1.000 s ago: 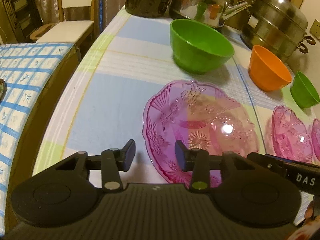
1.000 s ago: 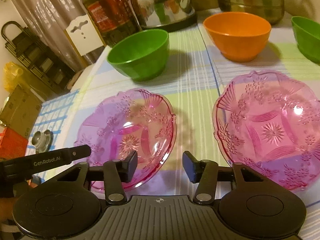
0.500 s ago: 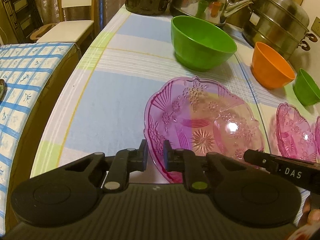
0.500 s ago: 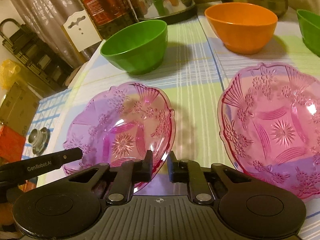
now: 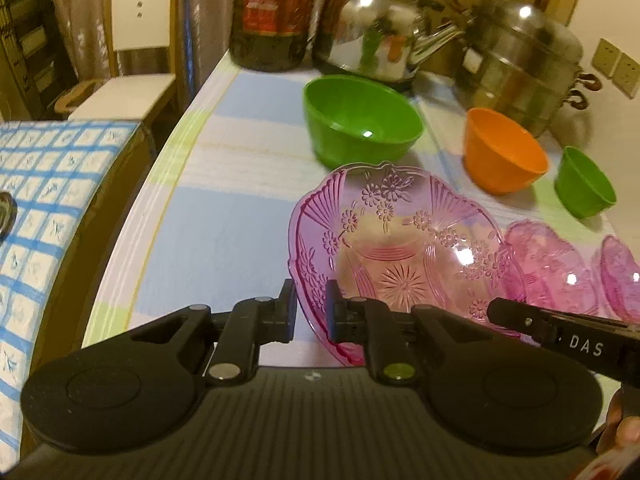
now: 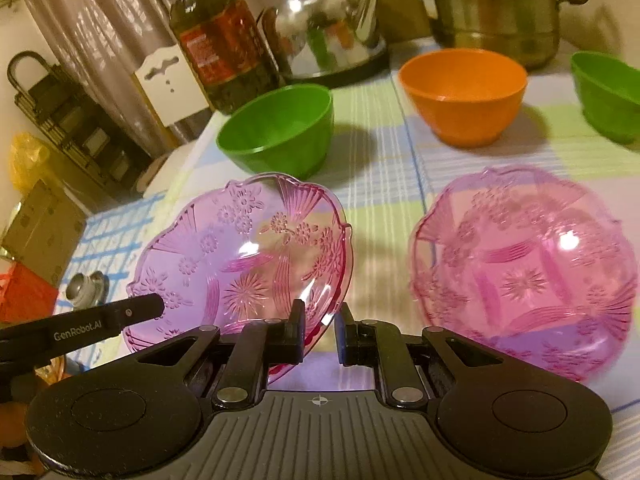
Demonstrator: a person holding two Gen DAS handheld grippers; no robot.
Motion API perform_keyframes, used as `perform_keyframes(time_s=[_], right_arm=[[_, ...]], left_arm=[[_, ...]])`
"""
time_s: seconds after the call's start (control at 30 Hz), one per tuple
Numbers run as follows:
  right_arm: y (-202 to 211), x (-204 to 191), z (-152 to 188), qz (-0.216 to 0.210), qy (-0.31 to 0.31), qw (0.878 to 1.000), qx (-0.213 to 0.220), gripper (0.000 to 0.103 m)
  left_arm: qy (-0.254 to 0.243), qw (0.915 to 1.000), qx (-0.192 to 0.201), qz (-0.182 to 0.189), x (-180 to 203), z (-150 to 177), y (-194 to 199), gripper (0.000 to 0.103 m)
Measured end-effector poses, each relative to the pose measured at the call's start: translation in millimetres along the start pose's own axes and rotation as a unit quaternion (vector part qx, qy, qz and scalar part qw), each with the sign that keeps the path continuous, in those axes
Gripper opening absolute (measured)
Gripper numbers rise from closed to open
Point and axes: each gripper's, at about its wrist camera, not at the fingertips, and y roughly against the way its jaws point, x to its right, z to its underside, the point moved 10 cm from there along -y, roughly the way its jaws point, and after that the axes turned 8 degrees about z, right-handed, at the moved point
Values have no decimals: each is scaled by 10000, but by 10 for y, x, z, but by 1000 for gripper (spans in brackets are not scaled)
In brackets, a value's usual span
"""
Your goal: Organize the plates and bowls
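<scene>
A pink glass plate point(image 5: 400, 256) is held off the striped tablecloth between both grippers. My left gripper point(image 5: 311, 312) is shut on its left rim. My right gripper point(image 6: 319, 330) is shut on its right rim, and the same plate point(image 6: 244, 264) shows tilted in the right wrist view. A second pink plate point(image 6: 524, 272) lies to the right on the table; it also shows in the left wrist view point(image 5: 548, 264). A third pink plate point(image 5: 620, 276) sits at the far right edge.
A large green bowl point(image 5: 360, 120), an orange bowl point(image 5: 504, 152) and a small green bowl point(image 5: 584, 188) stand behind the plates. A steel kettle point(image 5: 372, 48), a steamer pot point(image 5: 520, 68) and a dark bottle point(image 5: 276, 12) line the back. The table's left edge point(image 5: 160, 184) borders a chair.
Both grippers have closed from open onto opposite rims of the left pink plate. The plate has risen off the table and tilted.
</scene>
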Motion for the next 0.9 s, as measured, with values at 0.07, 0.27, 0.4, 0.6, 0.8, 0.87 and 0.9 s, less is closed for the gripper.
perform_keyframes(time_s=[0.07, 0.27, 0.4, 0.6, 0.8, 0.87, 0.9], right_arm=[[125, 61, -20, 21, -31, 9999, 98, 15], [530, 426, -41, 241, -236, 9988, 361, 15], [788, 780, -21, 485, -420, 9966, 518, 15], [1171, 1477, 10, 927, -878, 9892, 726, 15], [1527, 2165, 27, 1393, -1302, 9774, 910, 15], [1618, 2385, 40, 1516, -1442, 9733, 938, 15], [1638, 2479, 36, 1562, -1506, 9716, 945, 15]], left_arm=[[-99, 9999, 51, 44, 142, -47, 66, 13], [-396, 9987, 76, 321, 690, -99, 131, 13], [-611, 9960, 40, 652, 1169, -66, 87, 13], [-1006, 9884, -65, 1138, 1971, -19, -73, 13], [-1416, 9769, -226, 1585, 2801, 67, -280, 13], [-1533, 9734, -285, 1680, 3039, 88, -366, 13], [-1583, 9717, -316, 1725, 3153, 105, -408, 13]])
